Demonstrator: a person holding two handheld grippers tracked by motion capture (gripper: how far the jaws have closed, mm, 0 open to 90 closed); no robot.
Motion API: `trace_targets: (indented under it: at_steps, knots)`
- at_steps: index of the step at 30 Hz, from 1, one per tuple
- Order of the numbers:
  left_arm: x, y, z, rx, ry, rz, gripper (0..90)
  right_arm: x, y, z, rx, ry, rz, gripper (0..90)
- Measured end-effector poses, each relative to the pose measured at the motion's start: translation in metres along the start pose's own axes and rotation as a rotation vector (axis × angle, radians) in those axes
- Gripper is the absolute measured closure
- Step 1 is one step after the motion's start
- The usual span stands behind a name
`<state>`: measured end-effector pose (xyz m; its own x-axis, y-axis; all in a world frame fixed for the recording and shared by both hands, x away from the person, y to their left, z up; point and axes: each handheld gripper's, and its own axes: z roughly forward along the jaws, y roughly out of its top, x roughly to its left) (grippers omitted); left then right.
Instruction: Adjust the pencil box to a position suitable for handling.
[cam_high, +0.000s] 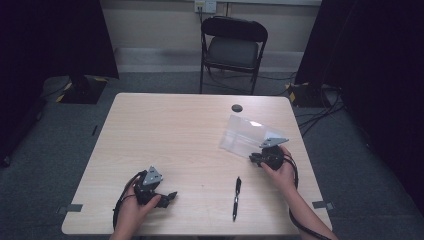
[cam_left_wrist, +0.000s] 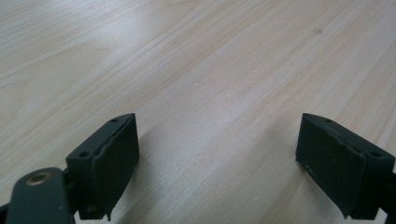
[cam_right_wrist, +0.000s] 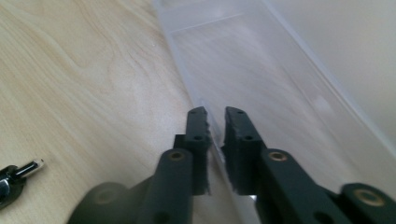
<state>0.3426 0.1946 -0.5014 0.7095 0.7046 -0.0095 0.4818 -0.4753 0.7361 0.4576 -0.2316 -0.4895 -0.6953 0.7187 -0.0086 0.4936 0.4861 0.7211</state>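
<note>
- The right tool (cam_right_wrist: 215, 122) is pinching the near edge of the clear plastic bag (cam_high: 247, 134), its jaws nearly together on the film.
- The bag is lying flat at the counter's (cam_high: 190, 135) right side.
- The left tool (cam_left_wrist: 217, 154) is resting on bare wood with jaws wide apart, gripping nothing.
- A black pen (cam_high: 236, 198) is lying near the front edge.

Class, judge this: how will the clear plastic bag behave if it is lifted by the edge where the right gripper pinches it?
The clear plastic bag is thin film, so it will probably sag. It looks empty, so likely very light. The right gripper pinches one edge; its glossy surface may slip.
</note>
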Motion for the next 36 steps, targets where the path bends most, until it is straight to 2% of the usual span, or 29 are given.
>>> trace_targets:
  at_steps: [3,8,11,12,13,16,18,23,26,29,31,33,34,36]
  knots:
    - [0.000,0.000,0.000,0.000,0.000,0.001,13.1,0.001,0.001,0.003,-0.012,0.020,0.018,82.3]
    - [0.000,0.000,0.000,0.000,0.000,0.001,13.1,0.004,0.002,0.004,-0.015,0.007,0.018,85.2]
    - [0.000,0.000,0.000,0.000,0.000,0.001,13.1,0.004,0.002,0.005,-0.021,0.017,0.030,85.2]
    - [0.000,0.000,0.000,0.000,0.000,0.001,13.1,0.004,0.002,0.005,-0.026,0.021,0.054,80.8]
    - [0.000,0.000,0.000,0.000,0.000,0.000,13.1,0.004,0.002,0.005,-0.027,0.032,0.057,77.8]
    - [0.000,0.000,0.000,0.000,0.000,0.001,13.1,0.006,0.002,0.003,-0.020,0.019,0.038,70.3]
    - [0.000,0.000,0.000,0.000,0.000,0.000,13.1,0.005,0.000,0.001,-0.029,0.027,0.048,66.2]
    - [0.000,0.000,0.000,0.000,0.000,0.000,13.1,0.001,-0.005,-0.008,-0.034,0.022,0.055,65.2]
    - [0.000,0.000,0.000,0.000,0.000,0.000,13.1,-0.002,-0.010,-0.015,-0.015,0.027,0.053,62.3]
    - [0.000,0.000,0.000,0.000,0.000,0.000,13.1,-0.002,-0.014,-0.018,-0.009,0.029,0.049,66.4]
    - [0.000,0.000,0.000,0.000,0.000,0.000,13.1,-0.001,-0.018,-0.022,-0.012,0.018,0.040,75.9]
    - [0.000,0.000,0.000,0.000,0.000,0.001,13.1,0.000,-0.019,-0.022,-0.011,0.019,0.053,79.2]
    - [0.000,0.000,0.000,0.000,0.000,0.000,13.1,0.001,-0.020,-0.023,-0.014,0.020,0.058,84.4]
    - [0.000,0.000,0.000,0.000,0.000,0.000,13.1,0.002,-0.020,-0.022,-0.019,0.036,0.063,86.3]
